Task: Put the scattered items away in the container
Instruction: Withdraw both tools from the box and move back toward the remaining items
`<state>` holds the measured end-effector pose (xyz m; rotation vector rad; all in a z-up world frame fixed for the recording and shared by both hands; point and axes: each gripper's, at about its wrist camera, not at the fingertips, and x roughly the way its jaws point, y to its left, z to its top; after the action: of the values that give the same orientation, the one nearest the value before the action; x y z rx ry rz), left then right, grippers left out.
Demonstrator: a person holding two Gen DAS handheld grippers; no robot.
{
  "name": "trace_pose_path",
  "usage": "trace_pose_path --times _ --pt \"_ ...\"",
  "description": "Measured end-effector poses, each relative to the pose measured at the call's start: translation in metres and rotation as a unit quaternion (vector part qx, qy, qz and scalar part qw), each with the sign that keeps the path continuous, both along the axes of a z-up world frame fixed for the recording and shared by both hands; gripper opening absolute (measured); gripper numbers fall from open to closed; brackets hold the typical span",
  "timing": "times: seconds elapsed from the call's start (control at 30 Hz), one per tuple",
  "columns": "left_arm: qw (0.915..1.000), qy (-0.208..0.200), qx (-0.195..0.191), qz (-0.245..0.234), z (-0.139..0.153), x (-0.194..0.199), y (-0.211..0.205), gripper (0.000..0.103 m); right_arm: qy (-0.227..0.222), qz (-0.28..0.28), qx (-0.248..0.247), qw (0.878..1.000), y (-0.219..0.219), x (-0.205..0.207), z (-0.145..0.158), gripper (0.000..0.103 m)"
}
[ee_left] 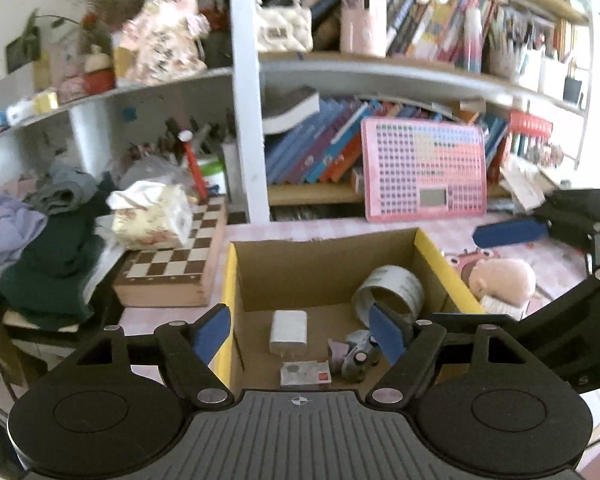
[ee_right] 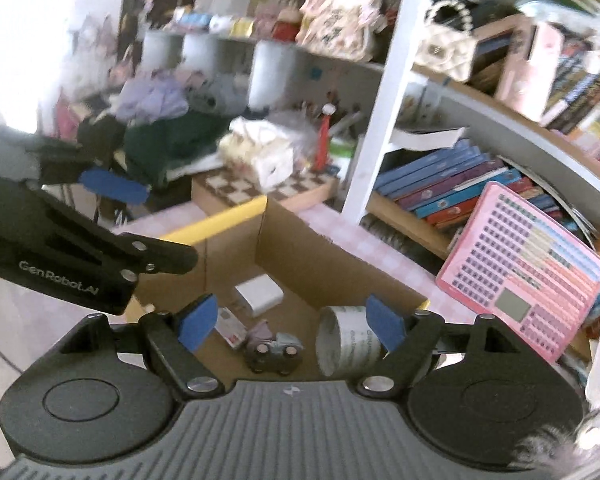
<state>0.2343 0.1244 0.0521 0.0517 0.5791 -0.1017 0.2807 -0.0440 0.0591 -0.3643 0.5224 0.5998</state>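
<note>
- Cardboard box (ee_left: 324, 276) sits under both my claws.
- My left claw (ee_left: 300, 330) gapes wide, empty, charger (ee_left: 288, 331) at twelve o'clock.
- My right claw (ee_right: 290, 326) gapes wide, empty, tape roll (ee_right: 348, 340) at three o'clock.

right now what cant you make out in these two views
- Tape roll: near side hidden behind a blue pad of the left tongs, left view.
- Small card in the cardboard box: print too small and blurred, both views.
- Toy car: detail smeared by blur, right view.
- Plush toy outside the box: partly hidden by the box wall, left view; cut off by the edge, right view.
</note>
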Motion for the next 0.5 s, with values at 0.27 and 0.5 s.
trace_pose_path --times 0.27,0.5 --pt "0.9993 -0.026 -0.013 0.025 0.001 -0.058 0.01 0.083 -0.04 -0.077 0.043 0.995 -0.01 -0.064 0.005 0.081" --pt "0.9986 -0.022 -0.021 0.042 -0.012 -0.109 0.014 0.084 -0.073 -0.141 0.06 0.985 -0.016 -0.125 -0.01 0.082"
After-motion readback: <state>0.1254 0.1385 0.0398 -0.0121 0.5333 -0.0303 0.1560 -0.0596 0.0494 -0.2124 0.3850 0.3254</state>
